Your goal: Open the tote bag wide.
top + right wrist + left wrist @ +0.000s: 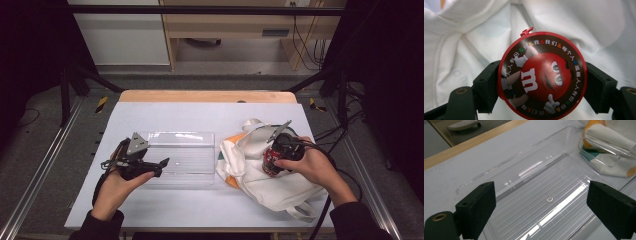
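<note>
Bench: white top; both claws work over it.

Bag: white cloth tote, crumpled under and around the right claw. Risk: loose folds or a handle loop could catch a jaw or drag along when the claw lifts, tugging the bag toward the tray. Its far side and inside are hidden by folds; I cannot tell what else it holds.

Tray: clear plastic, just ahead of the left claw, touching or overlapping the bag's edge beyond that claw's right jaw. Risk: light and unheld, it could skid if bumped or if a drop lands hard. Its rims are hard to trace against the white bench.

Tin: round red candy tin with a cartoon lid, clenched between the right claw's jaws, over the bag. The jaws press on its curved side. Risk: a round wall gives little contact, so the tin could rotate or squirt out during the carry. Its body below the lid is hidden; the bottom rim is cut off.

Left claw: released, jaws wide apart, holding nothing, hovering at the tray's near edge.
</note>
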A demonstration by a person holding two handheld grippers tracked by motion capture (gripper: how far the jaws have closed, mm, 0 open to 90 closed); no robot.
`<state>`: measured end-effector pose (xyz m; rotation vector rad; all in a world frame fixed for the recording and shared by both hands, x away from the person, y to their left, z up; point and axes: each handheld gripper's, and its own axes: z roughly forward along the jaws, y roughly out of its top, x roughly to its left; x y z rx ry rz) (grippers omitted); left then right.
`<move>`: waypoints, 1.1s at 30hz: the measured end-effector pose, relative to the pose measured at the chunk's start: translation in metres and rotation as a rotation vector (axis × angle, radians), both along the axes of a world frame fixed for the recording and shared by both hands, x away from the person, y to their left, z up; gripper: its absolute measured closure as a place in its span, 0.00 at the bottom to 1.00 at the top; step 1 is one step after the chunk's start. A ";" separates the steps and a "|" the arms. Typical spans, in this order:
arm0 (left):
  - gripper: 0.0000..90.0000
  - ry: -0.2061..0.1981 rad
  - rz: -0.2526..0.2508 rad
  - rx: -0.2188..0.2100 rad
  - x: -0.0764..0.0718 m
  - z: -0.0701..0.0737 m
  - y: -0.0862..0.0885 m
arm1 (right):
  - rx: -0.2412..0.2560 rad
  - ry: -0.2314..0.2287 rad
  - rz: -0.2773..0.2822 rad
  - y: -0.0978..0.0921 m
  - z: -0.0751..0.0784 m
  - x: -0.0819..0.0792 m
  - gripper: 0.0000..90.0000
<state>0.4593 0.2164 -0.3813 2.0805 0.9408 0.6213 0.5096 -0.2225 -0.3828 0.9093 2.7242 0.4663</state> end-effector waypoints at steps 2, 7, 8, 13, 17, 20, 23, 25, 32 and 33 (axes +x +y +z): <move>0.10 0.000 0.004 0.002 0.001 0.000 0.002 | -0.003 -0.007 0.003 0.002 0.009 -0.002 0.28; 0.09 0.004 0.032 -0.003 0.004 -0.004 0.007 | -0.013 -0.034 0.015 0.007 0.027 -0.008 0.28; 0.09 0.006 0.036 -0.002 0.005 -0.004 0.009 | -0.013 -0.032 0.011 0.008 0.030 -0.010 0.28; 0.09 0.013 0.056 -0.014 0.008 -0.007 0.015 | -0.017 -0.043 0.011 0.009 0.043 -0.011 0.28; 0.09 0.019 0.059 -0.006 0.009 -0.008 0.018 | -0.019 -0.051 0.002 0.011 0.052 -0.010 0.28; 0.09 0.019 0.059 -0.004 0.009 -0.009 0.018 | -0.008 -0.052 -0.002 0.012 0.057 -0.009 0.28; 0.09 0.013 0.063 0.000 0.008 -0.009 0.017 | -0.005 -0.054 -0.001 0.014 0.063 -0.009 0.28; 0.09 0.009 0.066 0.014 0.007 -0.008 0.017 | -0.002 -0.054 0.000 0.016 0.067 -0.009 0.28; 0.09 -0.011 0.050 -0.001 0.009 -0.006 0.018 | -0.002 -0.059 0.010 0.025 0.086 -0.012 0.28; 0.09 0.002 0.062 0.004 0.008 -0.006 0.019 | -0.001 -0.062 0.014 0.026 0.089 -0.012 0.28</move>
